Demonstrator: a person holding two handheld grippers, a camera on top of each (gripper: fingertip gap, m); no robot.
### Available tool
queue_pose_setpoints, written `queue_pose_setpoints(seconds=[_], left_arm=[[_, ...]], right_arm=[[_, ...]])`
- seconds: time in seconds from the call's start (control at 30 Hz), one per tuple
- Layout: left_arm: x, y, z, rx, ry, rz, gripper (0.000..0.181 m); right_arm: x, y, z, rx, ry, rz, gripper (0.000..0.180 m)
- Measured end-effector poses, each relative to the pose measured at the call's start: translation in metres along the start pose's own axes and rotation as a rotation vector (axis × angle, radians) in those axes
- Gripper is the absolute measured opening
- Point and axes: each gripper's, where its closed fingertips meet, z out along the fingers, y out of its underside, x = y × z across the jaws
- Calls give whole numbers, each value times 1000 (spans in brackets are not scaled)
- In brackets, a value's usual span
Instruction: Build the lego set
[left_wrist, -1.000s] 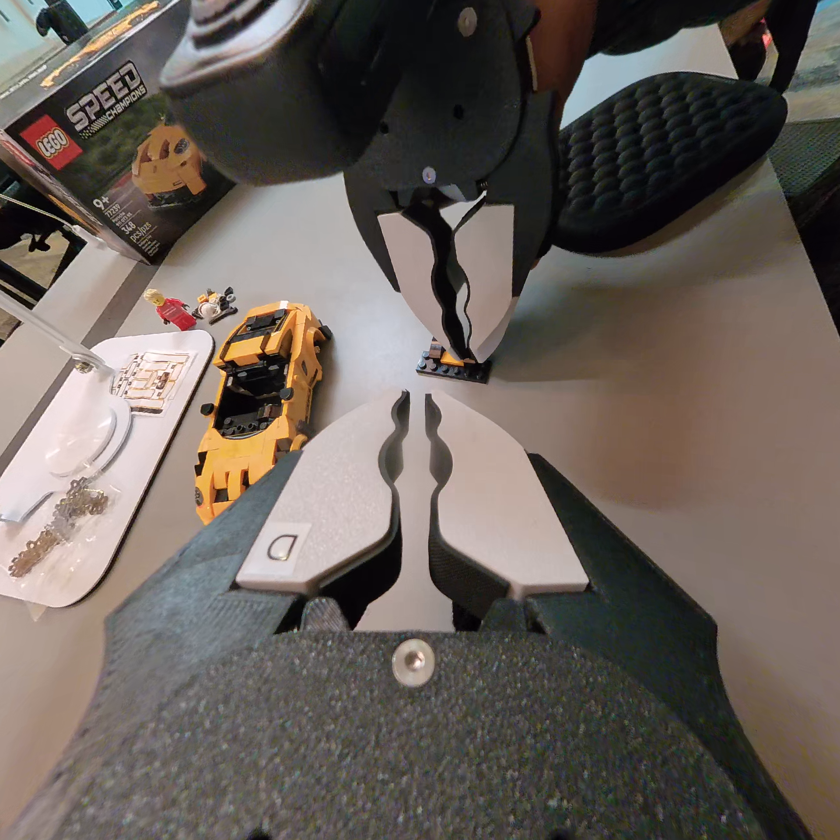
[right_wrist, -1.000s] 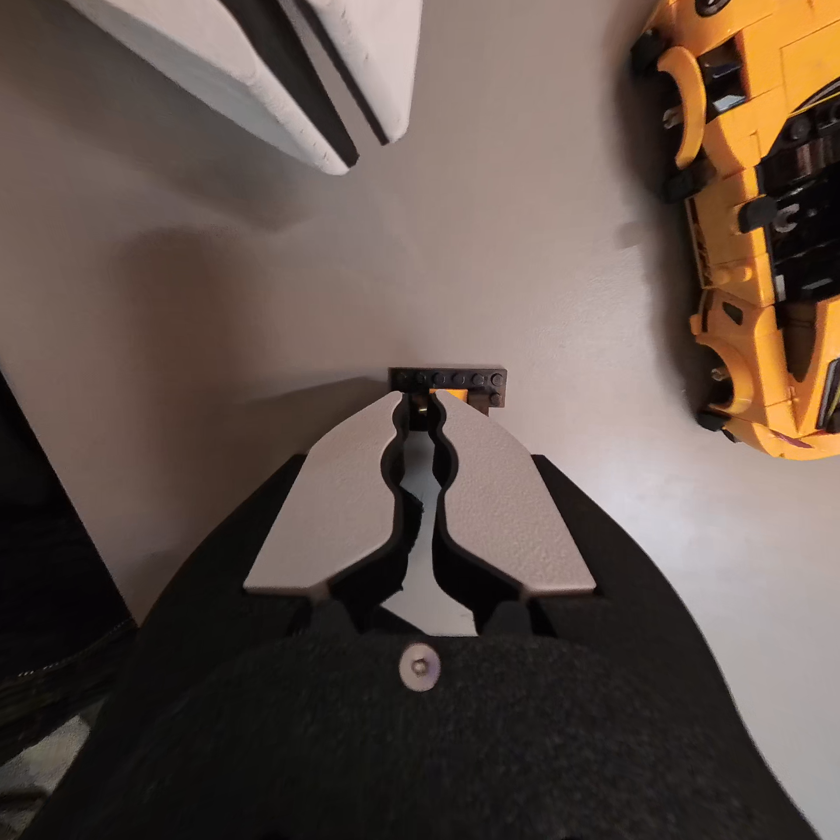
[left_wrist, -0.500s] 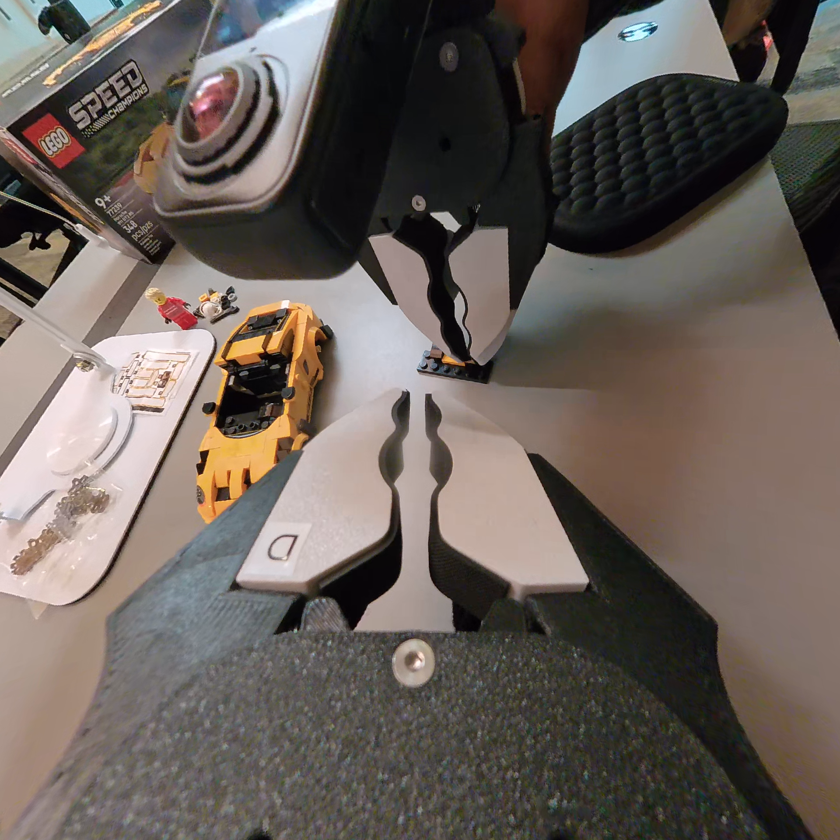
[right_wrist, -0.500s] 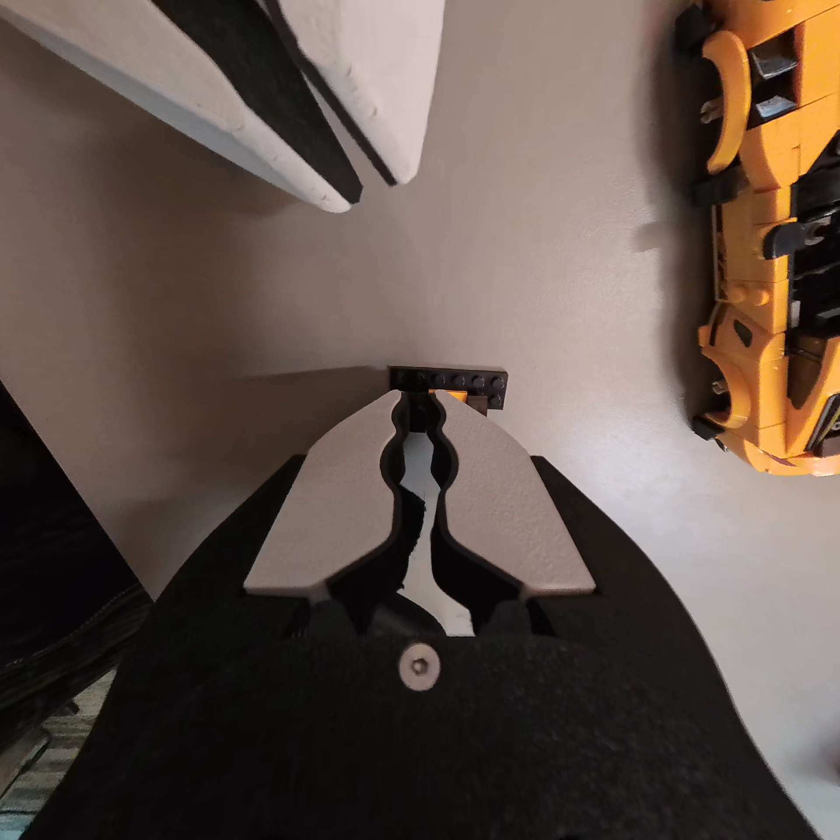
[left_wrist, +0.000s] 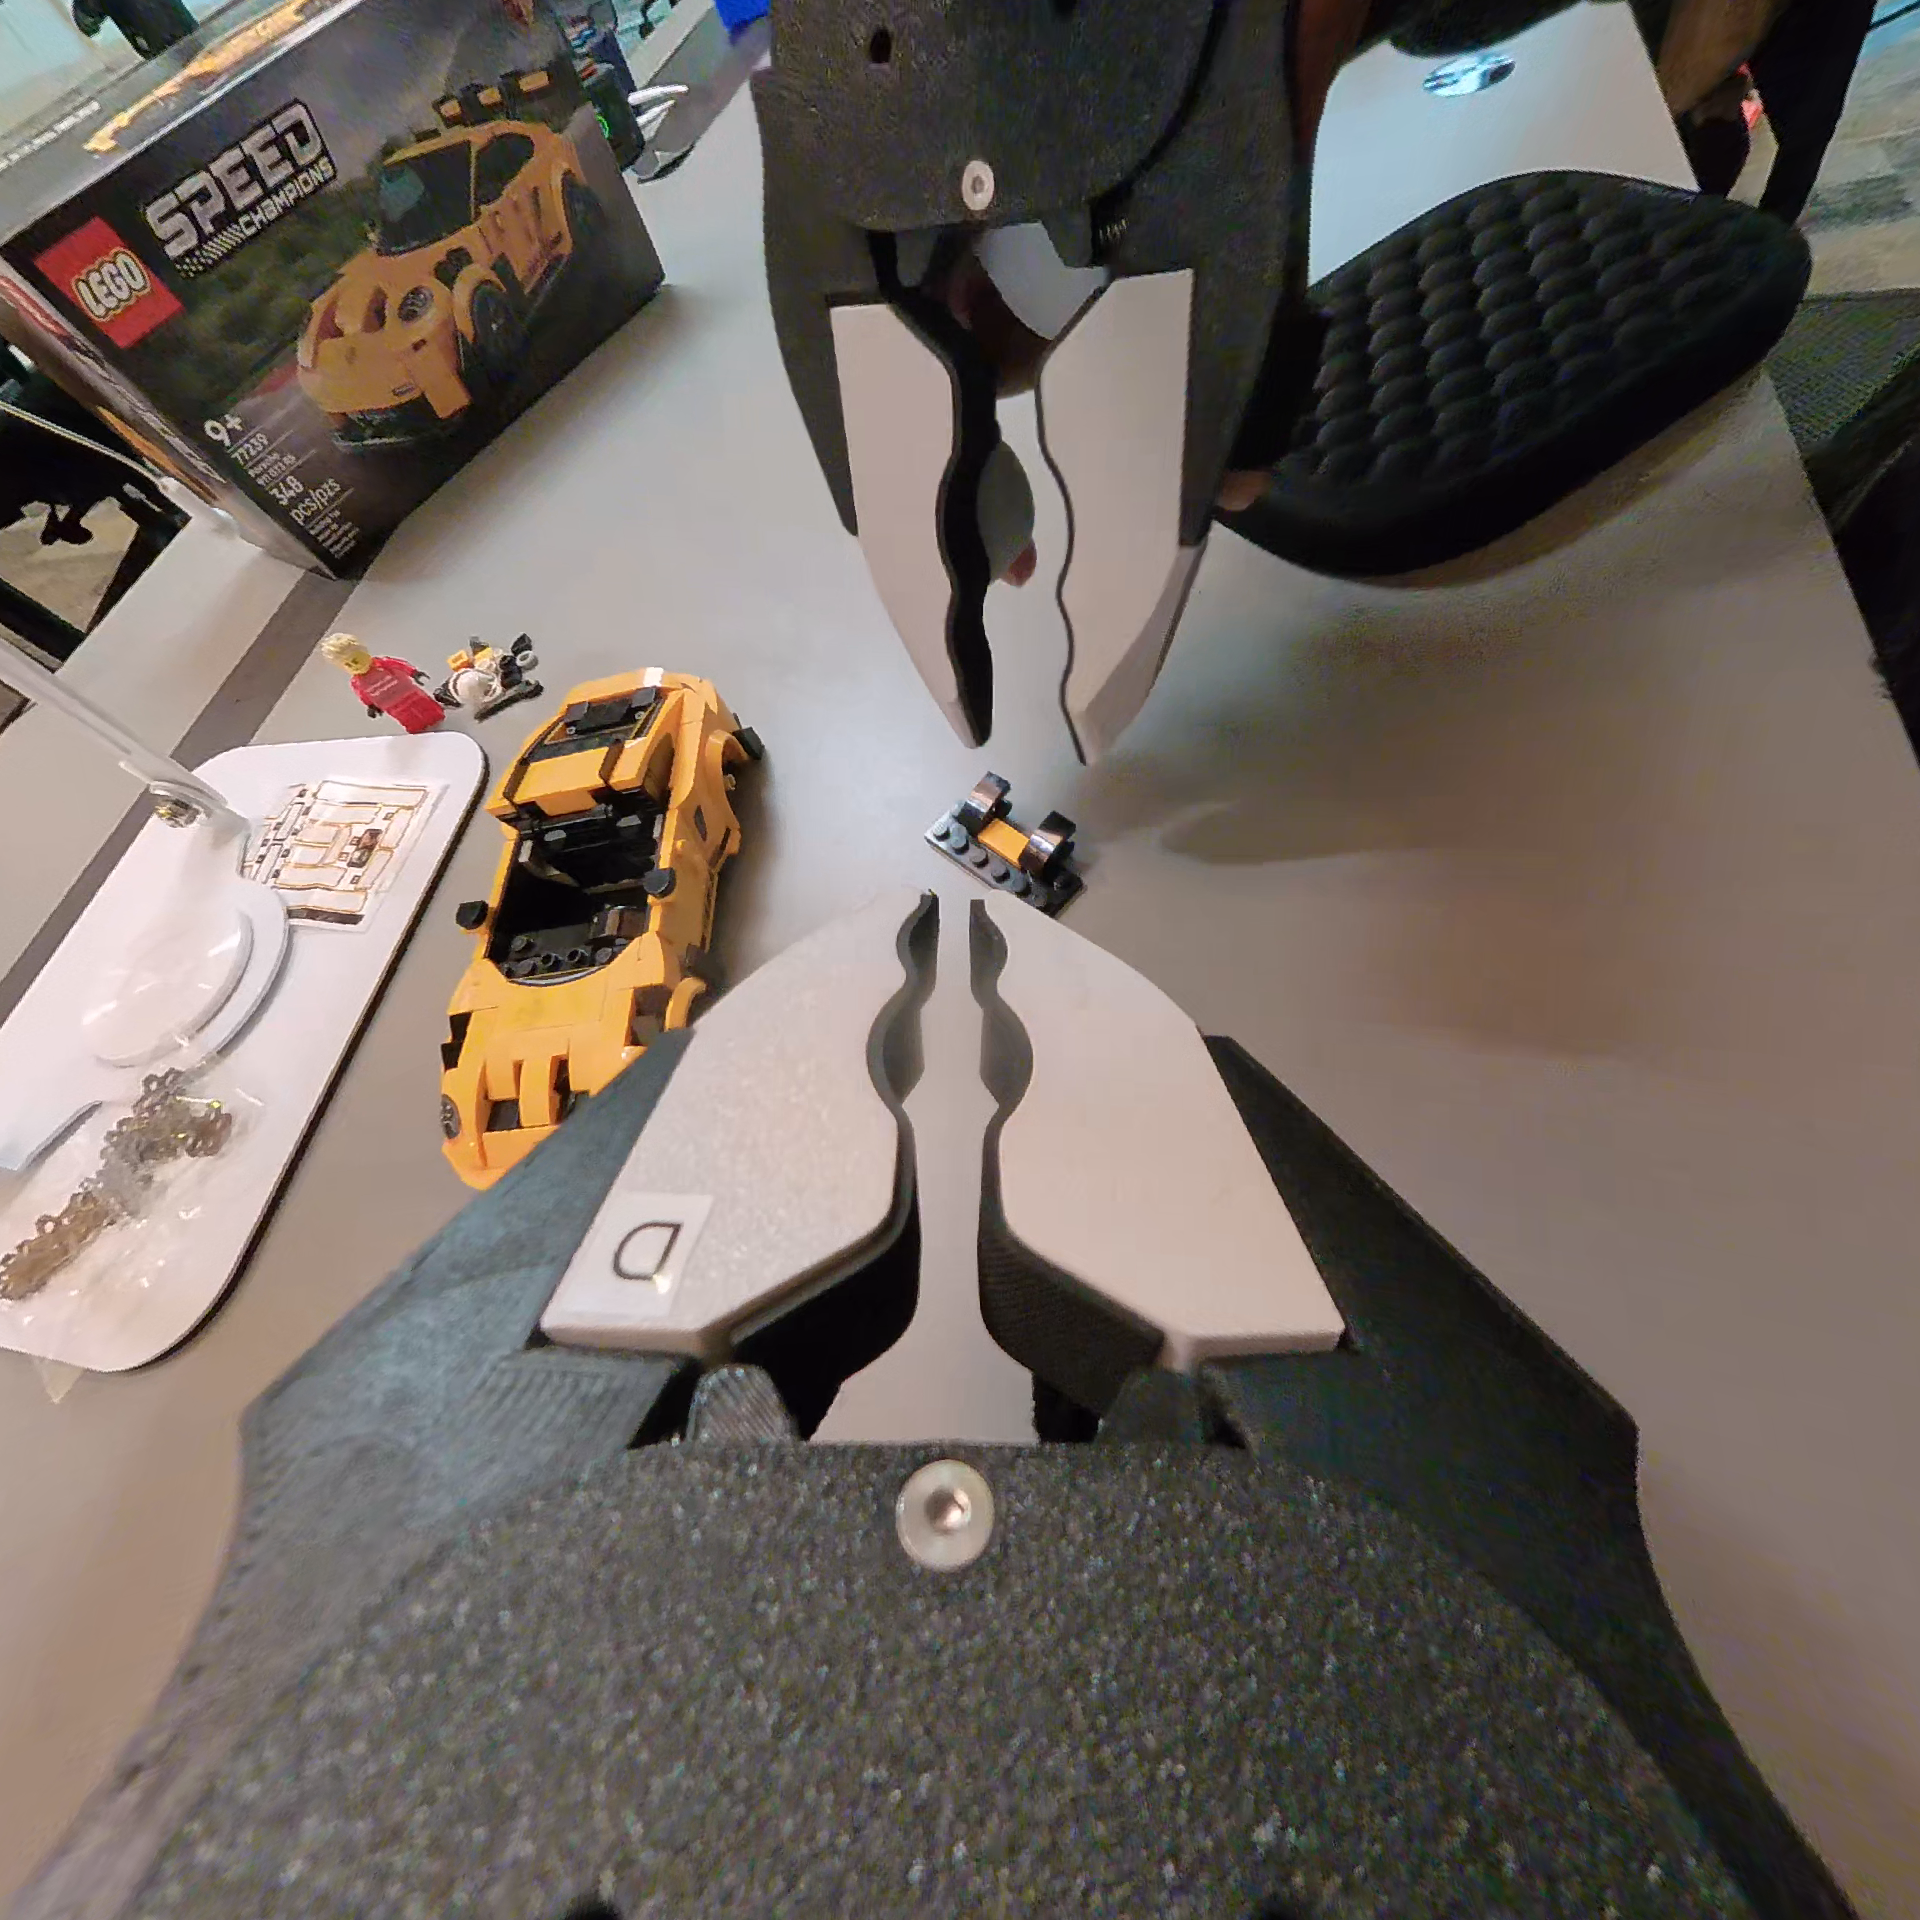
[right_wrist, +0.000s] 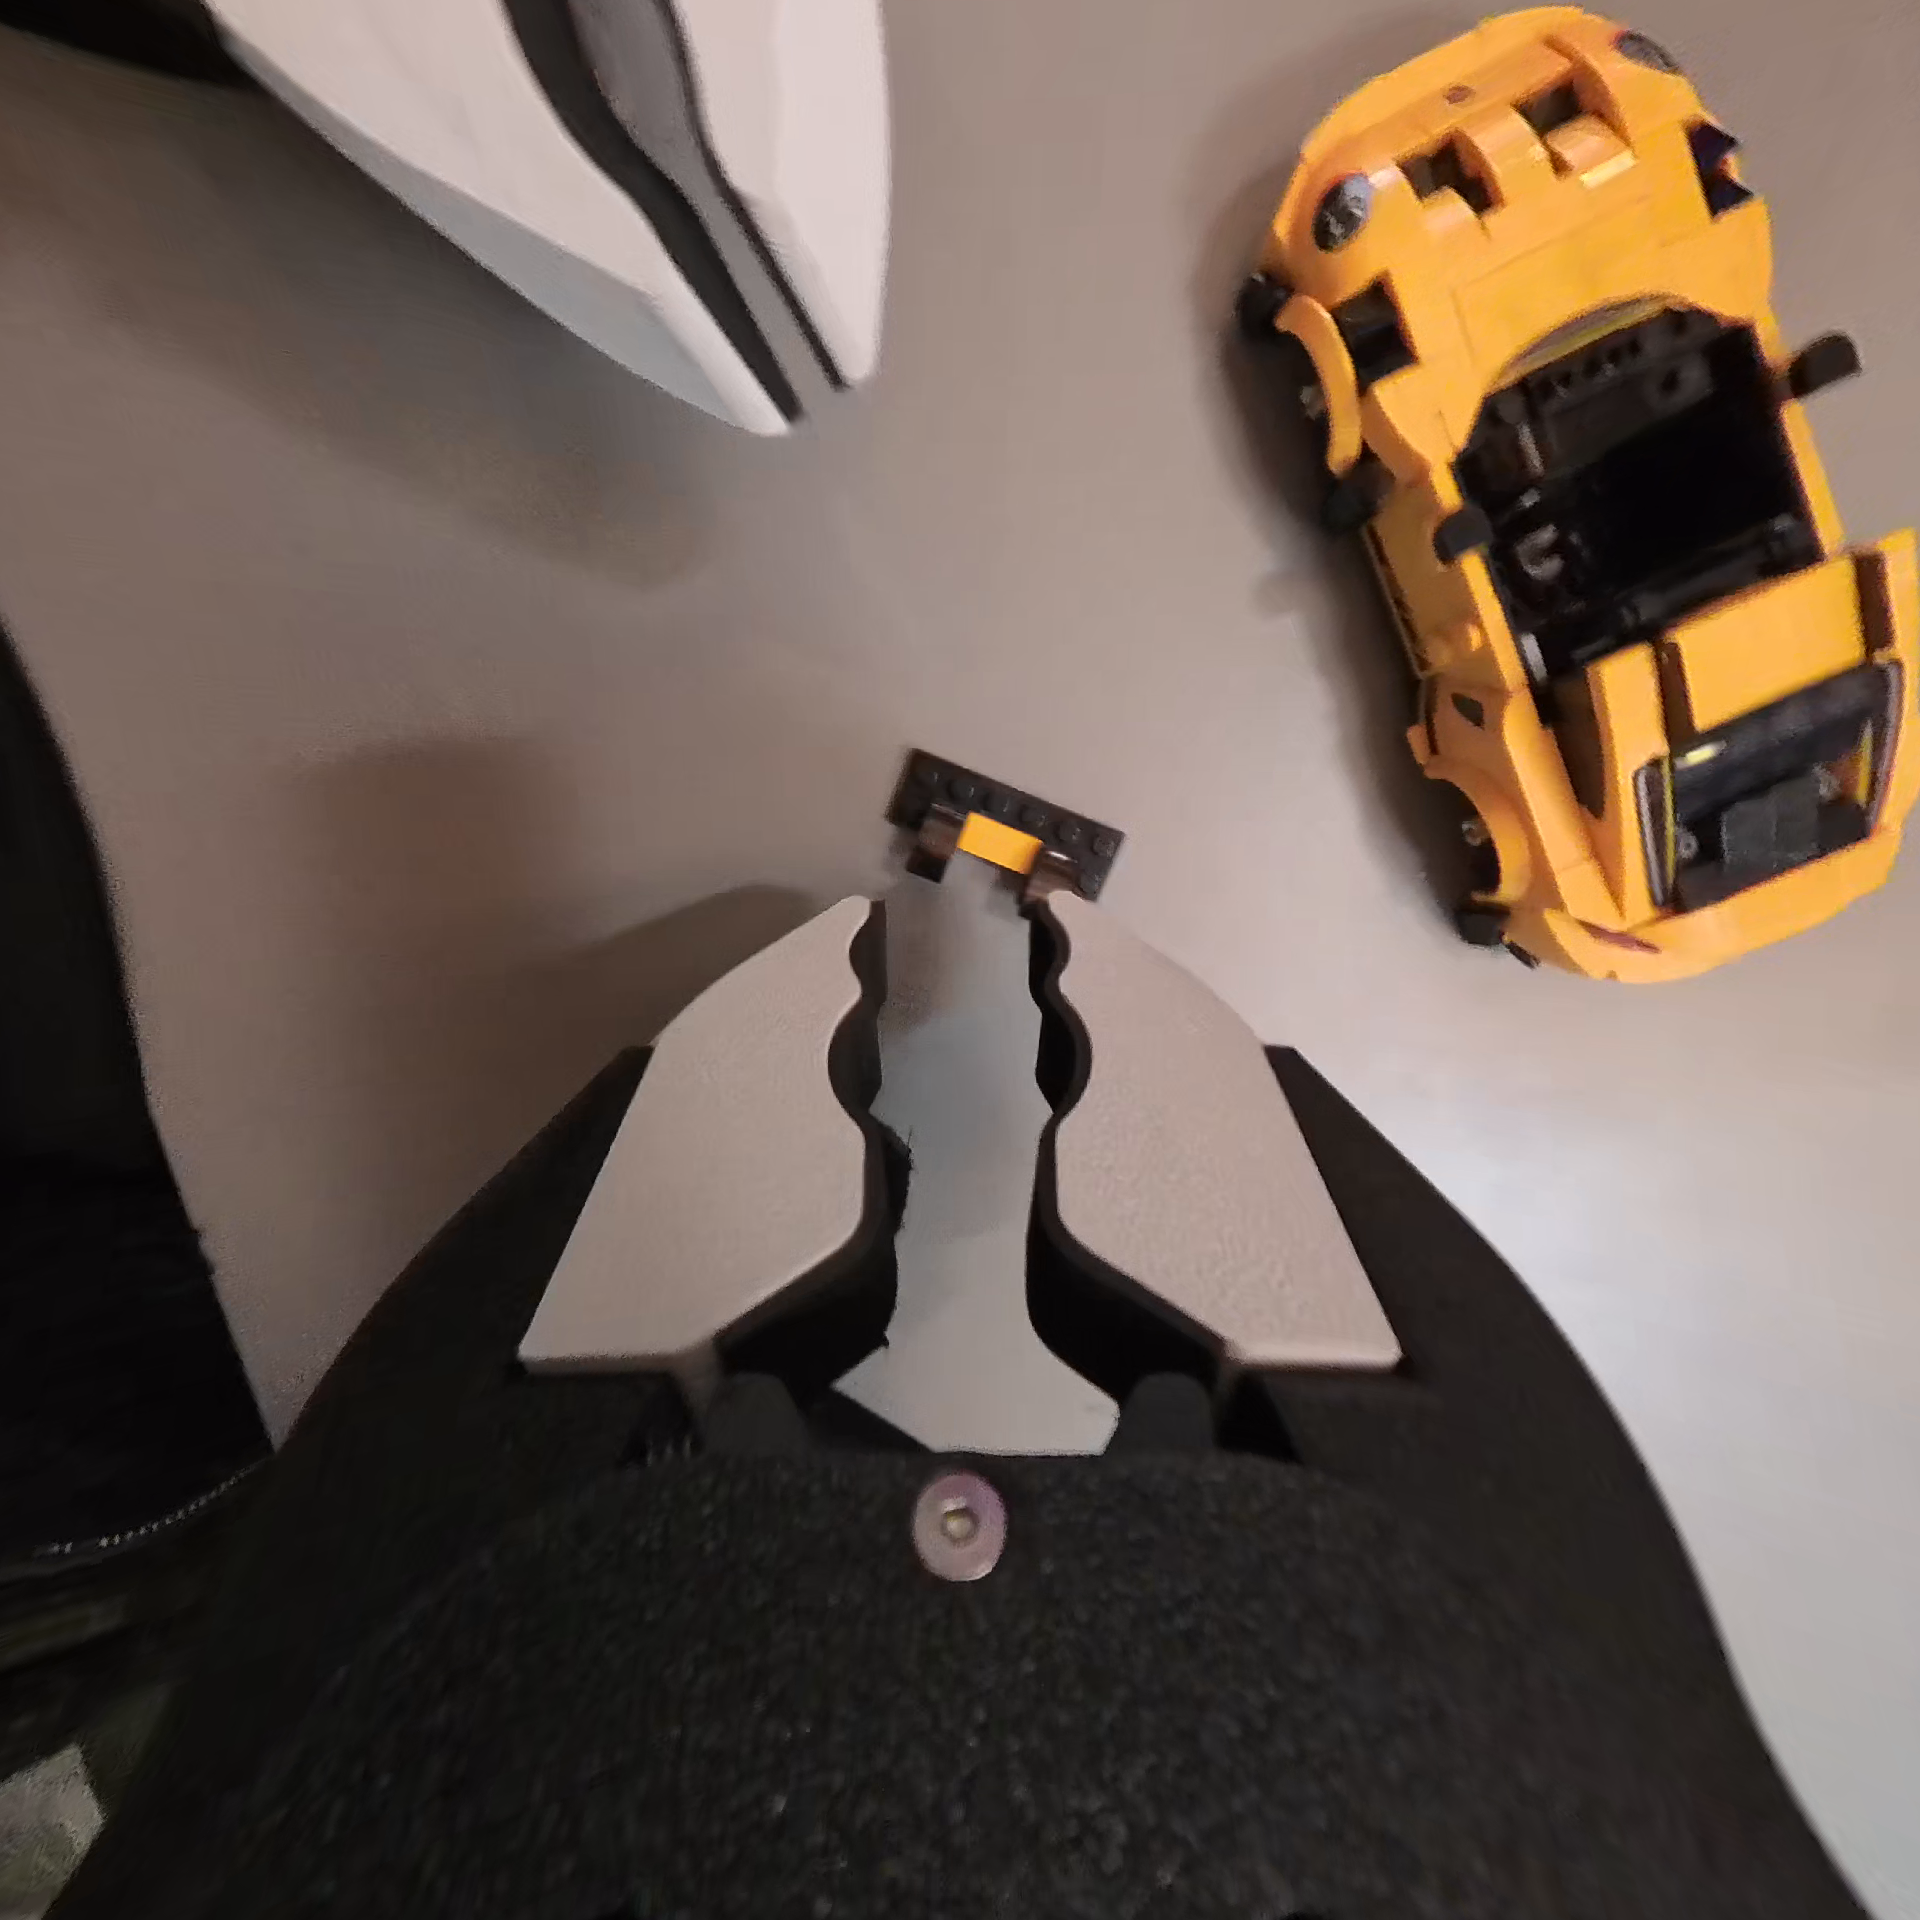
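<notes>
A small black plate assembly with an orange brick and two dark clips (left_wrist: 1004, 847) lies on the grey table (left_wrist: 1455, 1039), just beyond my left gripper (left_wrist: 951, 906), which is shut and empty. My right gripper (left_wrist: 1029, 740) hangs above the assembly, open and empty, tips pointing down. In the right wrist view the assembly (right_wrist: 1003, 840) lies free just past the open right gripper (right_wrist: 956, 906), and the left gripper (right_wrist: 816, 407) shows at top left. The yellow car (left_wrist: 592, 914), roof off, sits left of the assembly and also shows in the right wrist view (right_wrist: 1621, 582).
The set's box (left_wrist: 343, 281) stands at the back left. A minifigure (left_wrist: 384, 686) and a few small parts (left_wrist: 488, 675) lie near it. A white mat (left_wrist: 62, 1309) holds a sticker sheet (left_wrist: 332, 842) and a bag of parts (left_wrist: 114, 1174). A black chair (left_wrist: 1507, 364) is at the far right. About 8 cm separates my left fingertips from my right.
My right gripper has opened, let go of the small black and orange assembly and lifted away from it. The assembly stays on the table. My left gripper has not moved.
</notes>
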Motion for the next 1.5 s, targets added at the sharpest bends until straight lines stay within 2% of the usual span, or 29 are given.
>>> queue_pose_setpoints(seconds=[0.17,0.3,0.47,0.53,0.73,0.9,1.1,1.2,1.33,1.5], left_arm=[[-1,4,2,-10,9,-18,5],[-2,6,3,-13,11,-24,5],[-1,6,2,-18,8,-12,5],[-2,5,2,-14,2,-7,5],[-3,-5,-2,34,-12,-6,6],[1,-27,-12,166,-7,18,10],[17,-45,-20,277,80,15,12],[23,-55,-25,339,132,-31,22],[26,-64,-28,395,202,-145,43],[25,-67,-30,416,211,-172,45]], right_arm=[[11,2,8,82,9,166,22],[16,5,16,85,40,156,21],[15,7,24,106,11,134,8],[12,1,19,206,-40,133,8],[-7,-42,-52,821,-249,188,8],[-27,-54,-85,1050,-412,180,8],[-42,-63,-93,1098,-470,118,8],[-46,-66,-93,1098,-462,92,8],[-48,-70,-90,1094,-442,74,8],[-46,-71,-84,1073,-429,72,8]])
